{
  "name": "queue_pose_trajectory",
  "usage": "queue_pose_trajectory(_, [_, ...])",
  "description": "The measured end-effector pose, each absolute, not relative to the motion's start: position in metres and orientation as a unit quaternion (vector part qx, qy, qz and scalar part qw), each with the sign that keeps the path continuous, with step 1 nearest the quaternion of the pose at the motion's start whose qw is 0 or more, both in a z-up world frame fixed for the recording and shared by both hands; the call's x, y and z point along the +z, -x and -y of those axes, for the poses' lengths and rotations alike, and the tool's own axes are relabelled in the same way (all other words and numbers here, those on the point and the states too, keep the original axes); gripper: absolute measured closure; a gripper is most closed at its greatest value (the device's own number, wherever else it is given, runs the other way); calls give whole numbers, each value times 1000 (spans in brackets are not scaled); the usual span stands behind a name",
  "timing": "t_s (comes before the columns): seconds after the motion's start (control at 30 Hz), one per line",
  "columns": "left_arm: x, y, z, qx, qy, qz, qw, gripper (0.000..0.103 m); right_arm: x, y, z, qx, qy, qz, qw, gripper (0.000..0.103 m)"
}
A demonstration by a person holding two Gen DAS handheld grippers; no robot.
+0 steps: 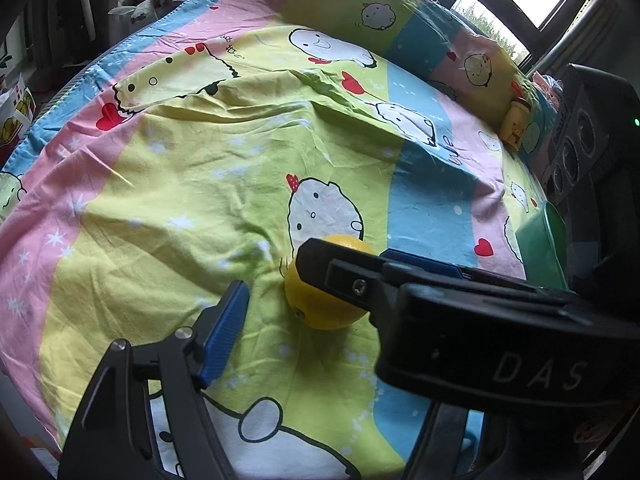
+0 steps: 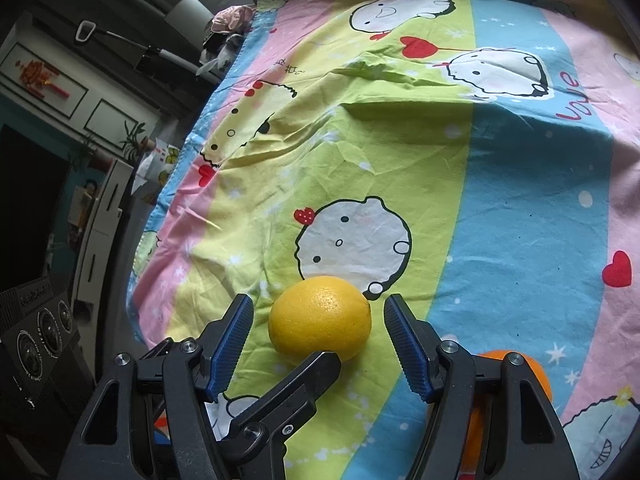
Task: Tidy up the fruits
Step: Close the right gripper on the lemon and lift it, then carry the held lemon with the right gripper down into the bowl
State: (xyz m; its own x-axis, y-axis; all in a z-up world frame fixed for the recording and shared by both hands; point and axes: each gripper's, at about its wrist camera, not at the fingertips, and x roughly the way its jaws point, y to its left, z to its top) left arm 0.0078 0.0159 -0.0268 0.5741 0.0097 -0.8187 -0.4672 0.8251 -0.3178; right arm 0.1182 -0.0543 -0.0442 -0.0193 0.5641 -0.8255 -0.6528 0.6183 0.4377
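The yellow lemon point(image 2: 320, 317) lies on the bed sheet point(image 2: 500, 200) with cartoon prints, between the two blue pads of the right gripper point(image 2: 319, 346). The fingers are wide open and touch nothing. The left gripper point(image 1: 304, 292) is also open beside the same lemon point(image 1: 320, 304) and holds nothing. An orange point(image 2: 536, 372) lies partly hidden behind the right finger.

One lemon point(image 2: 320, 317) (yellow), one orange point(image 2: 536, 372)
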Motion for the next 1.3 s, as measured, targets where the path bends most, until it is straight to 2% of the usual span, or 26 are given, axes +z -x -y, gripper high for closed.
queue_pose_trajectory(0.13, [-29,-9,-16,147,251,-445,847,38,-50,-116,47,432,62,-566,700,44])
queue_pose_trajectory(0.7, [-9,-10,-5,142,226,-425,865,42,-33,-115,60,446,26,-545,709,45])
queue_pose_trajectory(1.07, [34,-37,40,88,165,-384,904,49,11,-128,113,440,-47,-492,750,45])
queue_pose_trajectory(1.3, [55,-59,78,46,116,-368,921,50,31,-144,158,414,-102,-462,778,45])
